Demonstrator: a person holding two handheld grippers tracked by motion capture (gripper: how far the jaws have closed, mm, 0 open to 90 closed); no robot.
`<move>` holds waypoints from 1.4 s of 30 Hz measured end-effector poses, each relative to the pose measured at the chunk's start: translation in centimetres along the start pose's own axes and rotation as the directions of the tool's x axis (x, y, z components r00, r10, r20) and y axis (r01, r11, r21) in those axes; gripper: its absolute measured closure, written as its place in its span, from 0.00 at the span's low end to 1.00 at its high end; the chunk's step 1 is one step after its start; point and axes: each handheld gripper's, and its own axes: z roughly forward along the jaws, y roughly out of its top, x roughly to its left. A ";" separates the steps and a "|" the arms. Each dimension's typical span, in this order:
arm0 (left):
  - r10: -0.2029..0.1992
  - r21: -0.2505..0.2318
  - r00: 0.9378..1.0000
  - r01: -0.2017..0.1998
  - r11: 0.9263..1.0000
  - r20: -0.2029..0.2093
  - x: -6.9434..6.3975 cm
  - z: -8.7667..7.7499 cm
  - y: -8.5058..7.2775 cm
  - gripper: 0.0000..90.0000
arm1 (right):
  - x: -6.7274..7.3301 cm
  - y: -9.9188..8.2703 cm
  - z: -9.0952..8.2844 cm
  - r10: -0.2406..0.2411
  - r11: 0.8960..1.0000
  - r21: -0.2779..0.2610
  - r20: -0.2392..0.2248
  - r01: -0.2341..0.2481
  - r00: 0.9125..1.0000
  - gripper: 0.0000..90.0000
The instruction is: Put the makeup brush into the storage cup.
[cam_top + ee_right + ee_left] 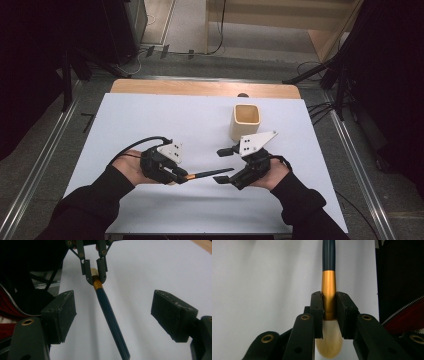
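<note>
My left gripper (181,176) clamps the brush (210,174) by its gold collar above the white table (150,115), dark handle pointing level toward my right gripper (223,165), whose jaws gape around it untouched.

This is looking like a lab or recording studio set up for handling trials, not a home. A plain white sheet (165,120) is covering a pale wooden worktop (200,88), which is standing alone on a grey carpeted floor (45,150). Bare metal rails (45,152) are running along both sides of it, black stand legs (67,85) are rising into the dark at the far corners, and loose black cables (320,111) are trailing over the floor. Pale wooden furniture (320,35) is standing behind, and dim surroundings are leaving the lit sheet as the stage
</note>
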 end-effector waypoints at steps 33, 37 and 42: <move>0.068 0.124 0.998 -0.069 0.990 0.016 0.0 0.8 2.0 0.86 | -0.3 -0.6 4.4 0.012 0.984 0.180 -0.093 0.005 0.996 0.56; 0.066 0.129 0.998 -0.067 0.989 0.016 -0.1 0.9 2.0 0.86 | -0.2 -0.4 4.7 0.025 0.979 0.205 -0.105 -0.003 0.994 0.59; 0.070 0.137 0.997 -0.071 0.988 0.013 -0.1 1.2 2.1 0.86 | -0.3 -0.2 5.0 0.029 0.971 0.238 -0.109 -0.002 0.994 0.65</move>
